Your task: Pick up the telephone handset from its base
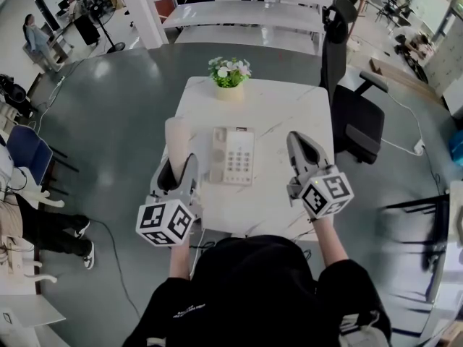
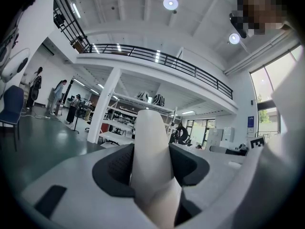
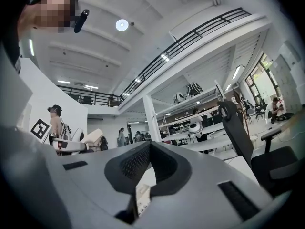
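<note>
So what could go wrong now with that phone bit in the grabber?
1. The handset sticks far out past the left gripper, which clamps only its lower end. It might slip or tip and drop onto the table or the phone base.
2. The flower pot stands at the table's far edge, so a big forward swing could knock it over.

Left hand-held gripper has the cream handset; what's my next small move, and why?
Probably lift the cream plastic telephone handset slightly higher with the left hand-held gripper, grip unchanged: it sits clamped between the jaws, off the white push-button telephone base and left of it. The right hand-held gripper is shut and empty.
</note>
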`<control>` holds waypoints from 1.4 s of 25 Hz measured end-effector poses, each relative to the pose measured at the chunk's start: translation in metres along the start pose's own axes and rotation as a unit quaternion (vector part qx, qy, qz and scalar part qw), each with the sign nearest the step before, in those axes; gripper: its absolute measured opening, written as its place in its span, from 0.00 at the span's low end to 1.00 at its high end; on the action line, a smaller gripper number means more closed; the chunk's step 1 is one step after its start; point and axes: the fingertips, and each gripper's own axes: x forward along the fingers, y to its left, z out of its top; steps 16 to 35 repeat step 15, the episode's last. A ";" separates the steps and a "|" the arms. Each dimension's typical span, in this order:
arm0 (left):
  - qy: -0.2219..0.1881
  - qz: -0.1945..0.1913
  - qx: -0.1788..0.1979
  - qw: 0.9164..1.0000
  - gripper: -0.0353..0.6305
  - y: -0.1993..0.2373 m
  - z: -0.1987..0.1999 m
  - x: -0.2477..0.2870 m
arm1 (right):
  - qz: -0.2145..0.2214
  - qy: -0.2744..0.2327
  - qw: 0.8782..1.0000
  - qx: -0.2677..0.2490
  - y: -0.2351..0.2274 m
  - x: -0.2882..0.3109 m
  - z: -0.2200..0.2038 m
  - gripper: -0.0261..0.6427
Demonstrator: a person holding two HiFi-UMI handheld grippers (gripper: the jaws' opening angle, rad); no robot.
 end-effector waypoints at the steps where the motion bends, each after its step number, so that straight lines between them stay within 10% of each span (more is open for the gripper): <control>1: 0.000 0.000 0.000 1.000 0.36 0.000 0.000 0.000 | 0.000 0.000 1.000 -0.002 0.000 0.000 0.000 0.03; 35: 0.008 0.000 -0.001 1.000 0.36 -0.004 -0.007 0.006 | -0.003 0.004 1.000 -0.006 -0.007 -0.001 -0.002 0.03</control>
